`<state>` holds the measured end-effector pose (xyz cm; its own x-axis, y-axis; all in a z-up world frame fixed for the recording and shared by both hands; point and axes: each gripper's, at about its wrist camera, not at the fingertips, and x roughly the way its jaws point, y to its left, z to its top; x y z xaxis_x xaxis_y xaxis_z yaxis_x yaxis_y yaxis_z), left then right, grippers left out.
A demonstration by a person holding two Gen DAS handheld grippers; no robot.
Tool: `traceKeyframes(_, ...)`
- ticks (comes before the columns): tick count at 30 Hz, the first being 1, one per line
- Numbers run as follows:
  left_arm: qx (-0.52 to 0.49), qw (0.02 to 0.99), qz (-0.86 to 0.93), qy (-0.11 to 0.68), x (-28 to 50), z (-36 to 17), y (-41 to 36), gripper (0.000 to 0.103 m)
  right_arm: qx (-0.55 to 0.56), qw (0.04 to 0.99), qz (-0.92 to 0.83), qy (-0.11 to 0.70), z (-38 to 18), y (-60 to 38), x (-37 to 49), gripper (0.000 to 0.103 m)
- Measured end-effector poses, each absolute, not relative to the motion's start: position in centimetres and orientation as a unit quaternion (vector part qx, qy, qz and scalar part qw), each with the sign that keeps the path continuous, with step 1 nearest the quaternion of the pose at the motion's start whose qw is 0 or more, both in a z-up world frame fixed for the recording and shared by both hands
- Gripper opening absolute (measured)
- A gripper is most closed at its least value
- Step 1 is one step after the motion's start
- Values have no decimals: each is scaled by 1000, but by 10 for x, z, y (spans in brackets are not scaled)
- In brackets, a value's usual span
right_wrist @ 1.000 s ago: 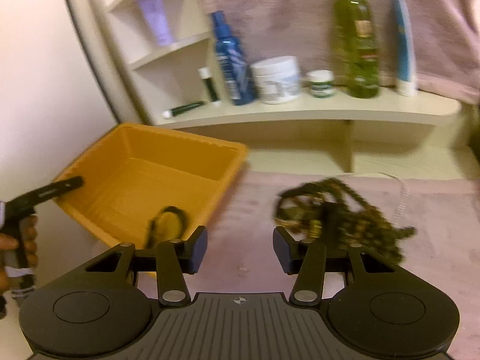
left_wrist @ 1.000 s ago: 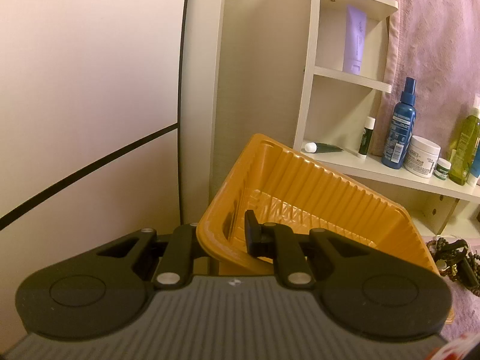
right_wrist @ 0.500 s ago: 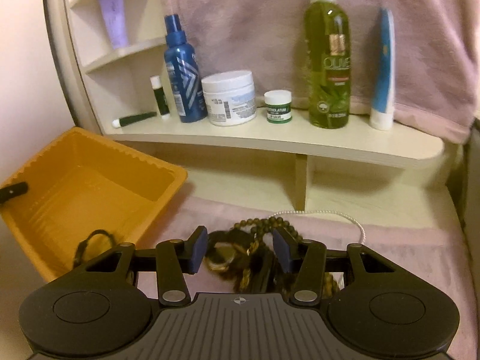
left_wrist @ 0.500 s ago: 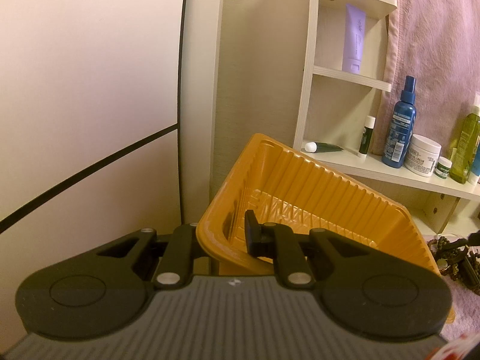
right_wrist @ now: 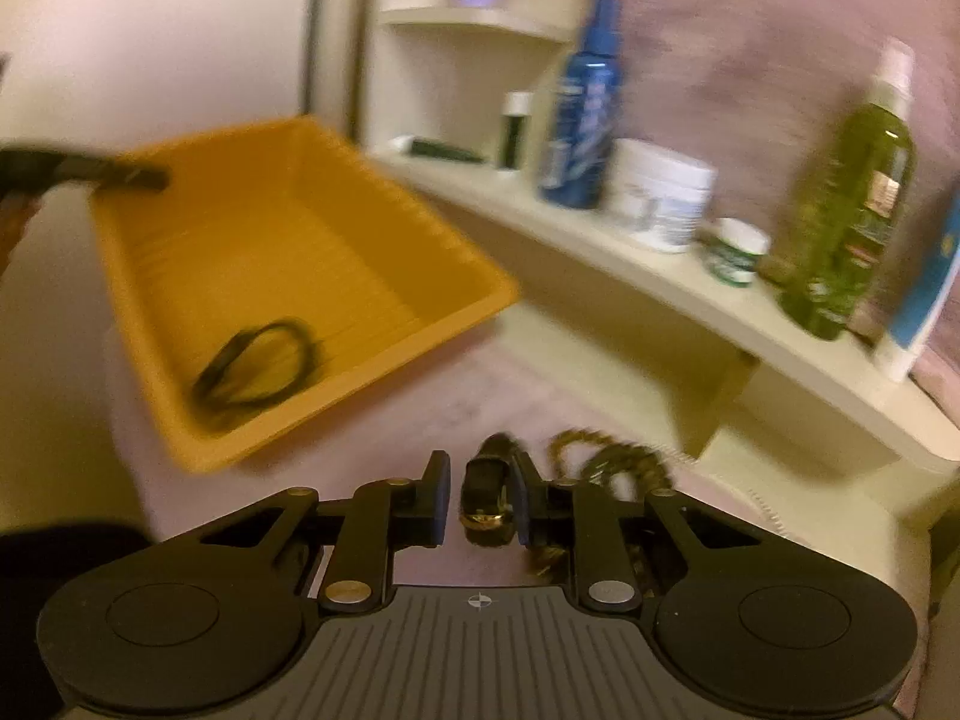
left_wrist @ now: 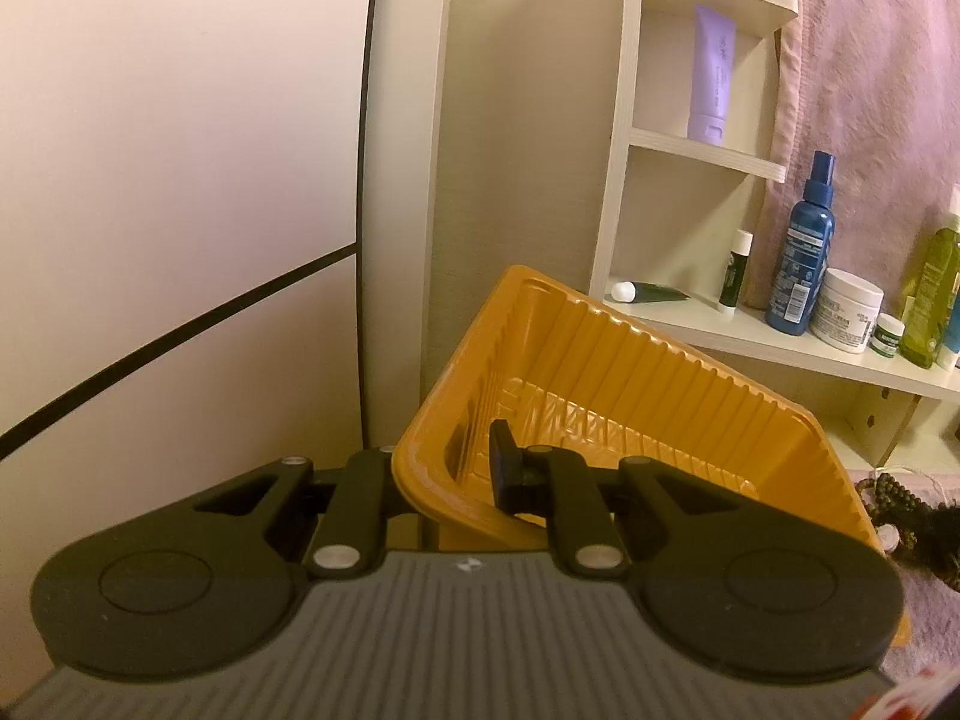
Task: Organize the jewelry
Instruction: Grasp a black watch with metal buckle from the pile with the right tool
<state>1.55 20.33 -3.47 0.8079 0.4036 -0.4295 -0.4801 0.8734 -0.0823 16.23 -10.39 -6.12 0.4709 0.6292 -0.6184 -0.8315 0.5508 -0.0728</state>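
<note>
The right claw [right_wrist: 480, 495] is closing around a dark gold-trimmed bracelet [right_wrist: 487, 495] sitting between its fingers, while the left claw [left_wrist: 447, 474] stays pinched on the orange tray's [left_wrist: 630, 384] rim.

A blue spray bottle [left_wrist: 804, 264] and white jar [left_wrist: 847, 310] share the shelf [left_wrist: 750, 342].

Dim, warm yellowish light; left wrist view sharp, right wrist view motion-blurred, both bowed at the edges

pink cloth surface [right_wrist: 480, 408]: bead jewelry pile [right_wrist: 612, 462] on it; shelf [right_wrist: 660, 294] w/ bottles, jars.
</note>
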Motion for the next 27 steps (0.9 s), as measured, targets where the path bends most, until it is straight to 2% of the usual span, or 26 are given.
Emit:
traceKeyframes(6, -95, 945, 235, 206, 16, -35, 203, 14, -200, 823, 448, 287, -71, -101, 134, 22)
traceKeyframes(14, -93, 946, 236, 205, 17, -34, 202, 14, 22, 867, 344, 360, -59, -131, 166, 22)
traceKeyframes(19, -93, 946, 236, 204, 16, -34, 201, 14, 44, 871, 286, 398, -68, -119, 186, 22)
traceKeyframes(27, -94, 946, 235, 204, 16, -34, 202, 14, 25, 875, 276, 397, -64, -92, 192, 24)
